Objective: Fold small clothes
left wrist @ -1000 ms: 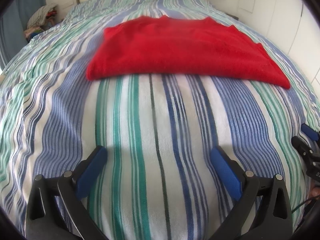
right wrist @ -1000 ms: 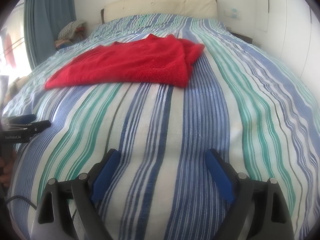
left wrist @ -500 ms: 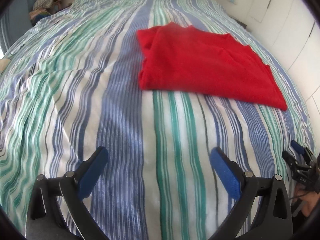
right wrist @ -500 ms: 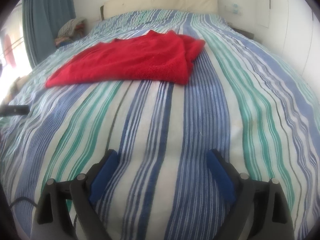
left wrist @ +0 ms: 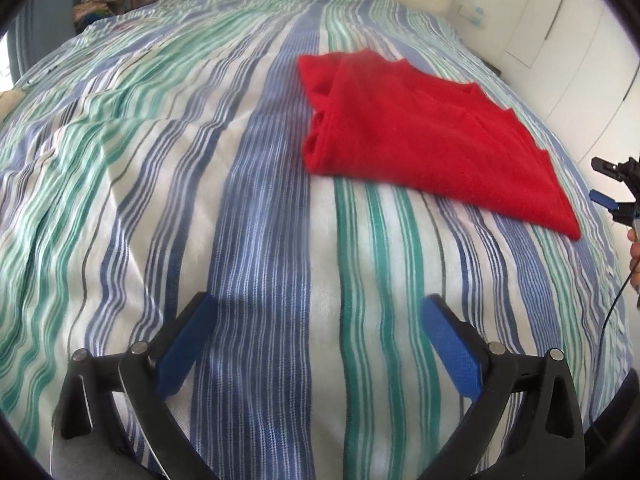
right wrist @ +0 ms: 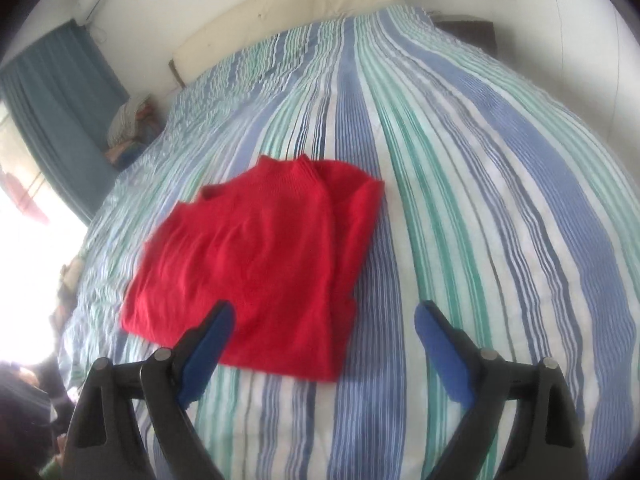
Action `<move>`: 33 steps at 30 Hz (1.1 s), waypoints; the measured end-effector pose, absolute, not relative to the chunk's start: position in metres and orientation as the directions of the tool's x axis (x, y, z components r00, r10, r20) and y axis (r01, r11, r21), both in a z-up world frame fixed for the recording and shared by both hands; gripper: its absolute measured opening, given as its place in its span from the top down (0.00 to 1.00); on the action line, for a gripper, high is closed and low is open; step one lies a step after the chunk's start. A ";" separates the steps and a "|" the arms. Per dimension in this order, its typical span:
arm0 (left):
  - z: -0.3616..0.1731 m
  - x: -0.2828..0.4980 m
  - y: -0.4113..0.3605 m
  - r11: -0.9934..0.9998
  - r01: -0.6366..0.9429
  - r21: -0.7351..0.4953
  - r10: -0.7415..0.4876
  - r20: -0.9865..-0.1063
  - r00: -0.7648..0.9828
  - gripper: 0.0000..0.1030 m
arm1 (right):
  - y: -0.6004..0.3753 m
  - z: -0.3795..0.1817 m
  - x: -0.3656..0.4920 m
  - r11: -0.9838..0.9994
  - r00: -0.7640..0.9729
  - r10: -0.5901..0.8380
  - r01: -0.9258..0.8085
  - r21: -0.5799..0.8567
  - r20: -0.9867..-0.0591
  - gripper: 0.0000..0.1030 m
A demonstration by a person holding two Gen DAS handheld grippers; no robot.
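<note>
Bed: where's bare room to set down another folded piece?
Bare striped cover lies between the red sweater and the left gripper; more sits left of the sweater in the left wrist view, and between sweater and headboard. The right gripper hangs open over the sweater's near edge.

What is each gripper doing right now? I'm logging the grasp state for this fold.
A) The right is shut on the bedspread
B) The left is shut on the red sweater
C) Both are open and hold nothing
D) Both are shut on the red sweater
C: the left gripper and the right gripper both have their fingers spread with nothing between them, and the red sweater lies free on the striped bedspread.
</note>
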State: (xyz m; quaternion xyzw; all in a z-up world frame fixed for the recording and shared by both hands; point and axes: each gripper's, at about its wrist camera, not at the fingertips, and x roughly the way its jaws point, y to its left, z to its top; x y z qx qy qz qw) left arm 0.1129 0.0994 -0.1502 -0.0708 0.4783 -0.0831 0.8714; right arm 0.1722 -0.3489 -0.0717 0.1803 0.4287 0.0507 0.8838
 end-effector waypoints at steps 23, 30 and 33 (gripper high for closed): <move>-0.155 0.123 0.105 0.973 0.040 -0.228 -0.217 -0.839 0.499 0.01 | -0.131 -0.023 0.310 0.864 0.504 0.485 -0.146 0.483 -0.715 0.90; -0.155 0.121 0.105 0.974 0.037 -0.224 -0.212 -0.840 0.499 0.01 | -0.044 -0.100 0.336 0.680 0.247 0.728 -0.145 0.718 -0.640 0.55; -0.155 0.120 0.105 0.973 0.032 -0.228 -0.214 -0.841 0.496 0.01 | -0.048 -0.092 0.322 0.598 0.242 0.797 -0.196 0.777 -0.553 0.55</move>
